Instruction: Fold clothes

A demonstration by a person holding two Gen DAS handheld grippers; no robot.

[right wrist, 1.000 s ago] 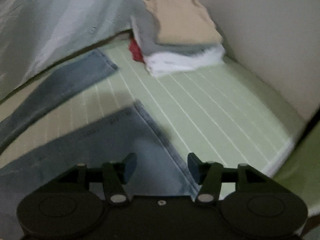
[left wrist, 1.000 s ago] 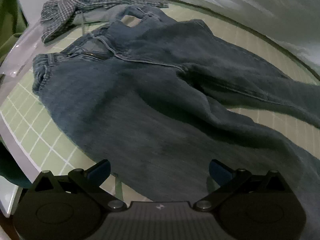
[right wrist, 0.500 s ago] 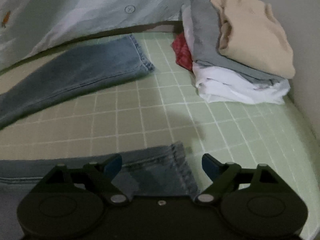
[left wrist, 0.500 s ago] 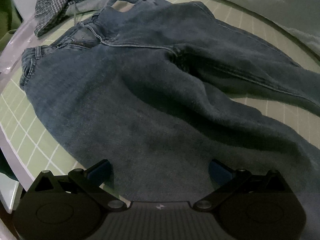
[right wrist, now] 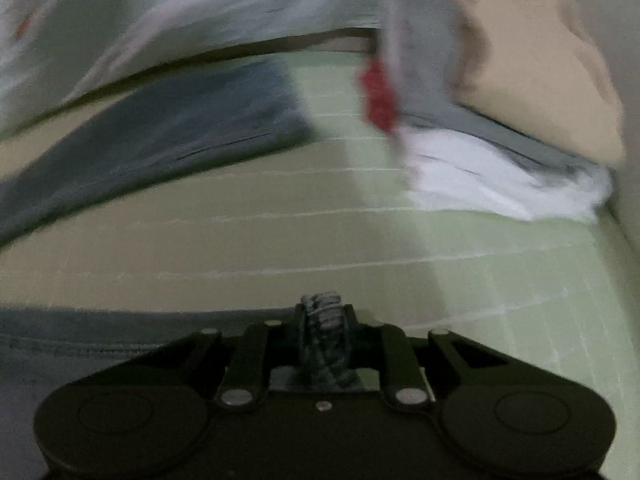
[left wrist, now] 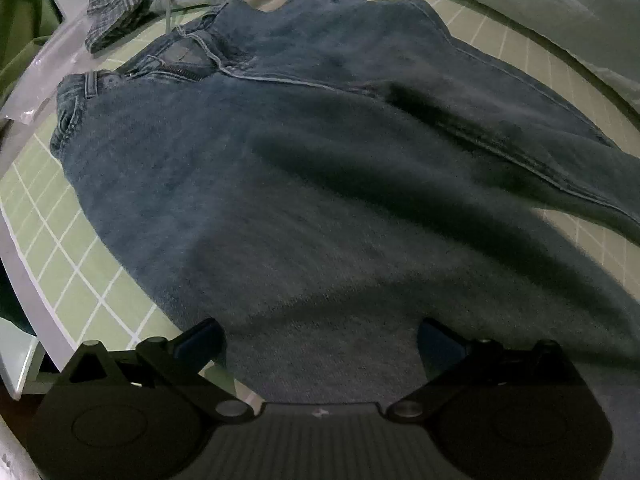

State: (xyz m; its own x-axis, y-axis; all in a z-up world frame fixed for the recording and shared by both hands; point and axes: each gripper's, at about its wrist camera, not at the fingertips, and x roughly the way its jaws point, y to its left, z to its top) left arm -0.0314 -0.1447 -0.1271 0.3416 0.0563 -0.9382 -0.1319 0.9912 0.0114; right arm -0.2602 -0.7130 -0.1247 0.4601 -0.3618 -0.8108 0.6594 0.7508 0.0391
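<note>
A pair of blue jeans (left wrist: 304, 168) lies spread over the green checked mat (left wrist: 60, 264), its waistband to the upper left. My left gripper (left wrist: 320, 340) stands open just above the near trouser leg, with denim between and under its fingers. In the right wrist view my right gripper (right wrist: 323, 320) is shut on the bunched hem of the near jeans leg (right wrist: 324, 312). The far leg (right wrist: 168, 128) lies flat across the mat beyond it. This view is blurred by motion.
A checked shirt (left wrist: 132, 4) is crumpled behind the waistband at the mat's far left corner. A stack of folded clothes (right wrist: 500, 120), beige, grey, white and red, stands at the right by the wall. A pale sheet (right wrist: 180, 12) hangs along the back.
My right gripper has shut on the hem of the near jeans leg, which lay between its open fingers before. My left gripper has moved forward over the denim and stays open.
</note>
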